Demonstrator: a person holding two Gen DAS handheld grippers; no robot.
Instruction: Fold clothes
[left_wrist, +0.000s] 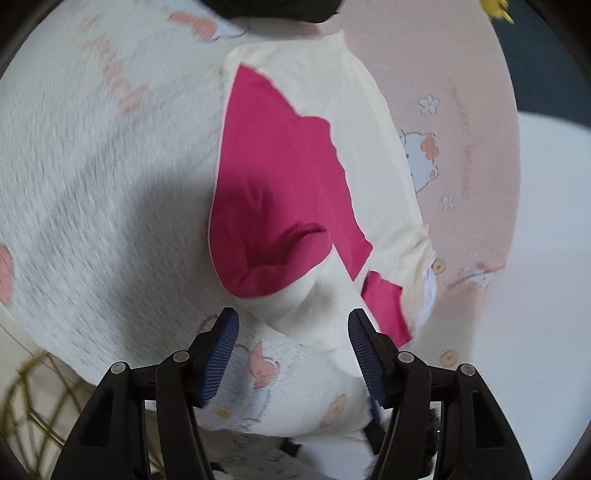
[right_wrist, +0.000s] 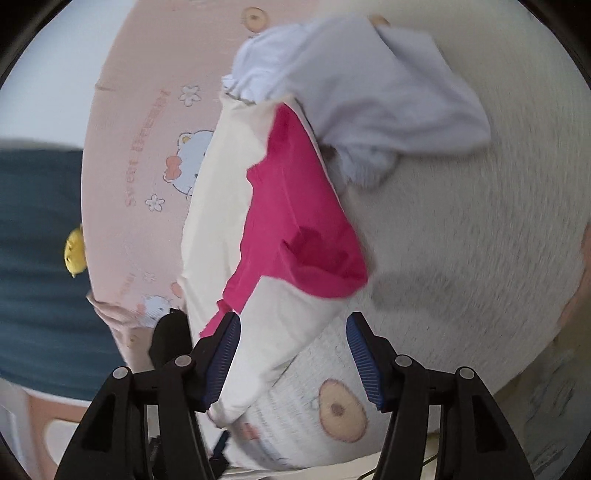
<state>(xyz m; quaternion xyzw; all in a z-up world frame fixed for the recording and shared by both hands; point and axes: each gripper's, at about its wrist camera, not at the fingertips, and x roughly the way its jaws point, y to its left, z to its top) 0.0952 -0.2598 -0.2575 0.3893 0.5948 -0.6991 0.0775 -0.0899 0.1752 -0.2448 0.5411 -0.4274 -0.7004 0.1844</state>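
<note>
A cream garment with magenta panels (left_wrist: 280, 177) lies folded lengthwise on a fuzzy white blanket (left_wrist: 92, 166) printed with cartoon figures. My left gripper (left_wrist: 293, 317) hovers open at the garment's near end, with cream cloth between and under its blue pads. From the other end, my right gripper (right_wrist: 293, 319) is also open; the same garment (right_wrist: 295, 206) runs away from it and its cream edge lies against the left pad (right_wrist: 221, 362). Neither pair of pads presses the cloth. A crumpled white garment (right_wrist: 369, 92) lies at that garment's far end.
A pink cartoon-print sheet (left_wrist: 461, 74) covers the bed beside the blanket, and also shows as the pink sheet (right_wrist: 140, 110). A gold wire basket (left_wrist: 33, 398) sits low on the left. A yellow toy (right_wrist: 74, 251) lies at the sheet's edge, over a teal surface (right_wrist: 37, 258).
</note>
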